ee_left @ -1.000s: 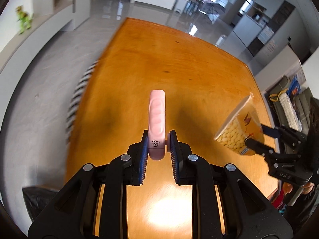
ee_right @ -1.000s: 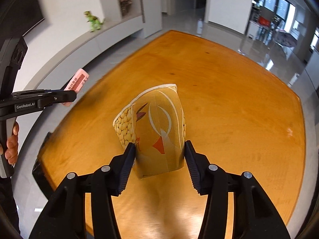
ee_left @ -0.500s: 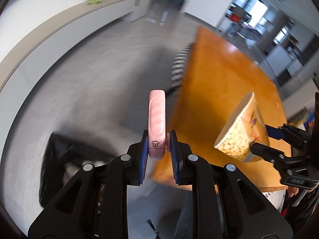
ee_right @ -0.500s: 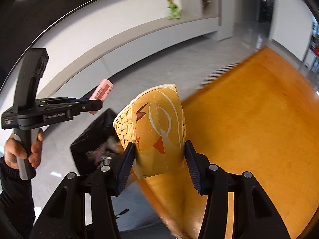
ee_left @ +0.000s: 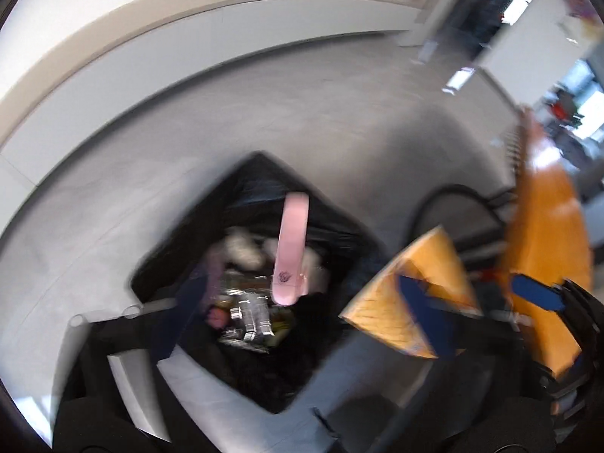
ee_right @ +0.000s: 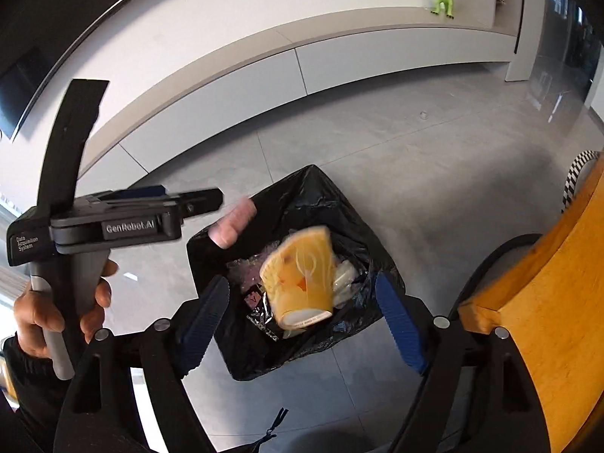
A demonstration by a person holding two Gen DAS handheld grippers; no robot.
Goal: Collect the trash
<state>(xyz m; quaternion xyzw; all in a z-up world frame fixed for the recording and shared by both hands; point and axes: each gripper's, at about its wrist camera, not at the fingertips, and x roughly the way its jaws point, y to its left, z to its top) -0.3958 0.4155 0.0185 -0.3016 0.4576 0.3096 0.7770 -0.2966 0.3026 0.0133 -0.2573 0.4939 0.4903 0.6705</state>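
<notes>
While half a second ago both pieces of trash sat clamped over the floor beside the bench (ee_right: 543, 302), now both are loose in the air above the bin (ee_right: 313, 188) – the release has happened. The right hand-held gripper (ee_right: 302, 313) stands wide open, its blue pads well apart, and the yellow paper cup (ee_right: 302, 275) tumbles between and below them, blurred, bottom rim towards the camera, directly over the black liner. The left hand-held gripper (ee_right: 221, 198) has let go as well: in its own view the fingers smear far out to the sides (motion blur hides their tips), and the pink comb (ee_left: 290, 249) hangs free of them, over the rubbish already in the bin. From the right wrist view the comb shows as a pink smear just off the left gripper's nose, above the bin's near-left rim.

My reading – the cup looks set to land well inside; the comb sits closer to the edge, so it is the one that could clip the rim. With both landing, these two items are done, and the hands are free to return to the bench for anything left
</notes>
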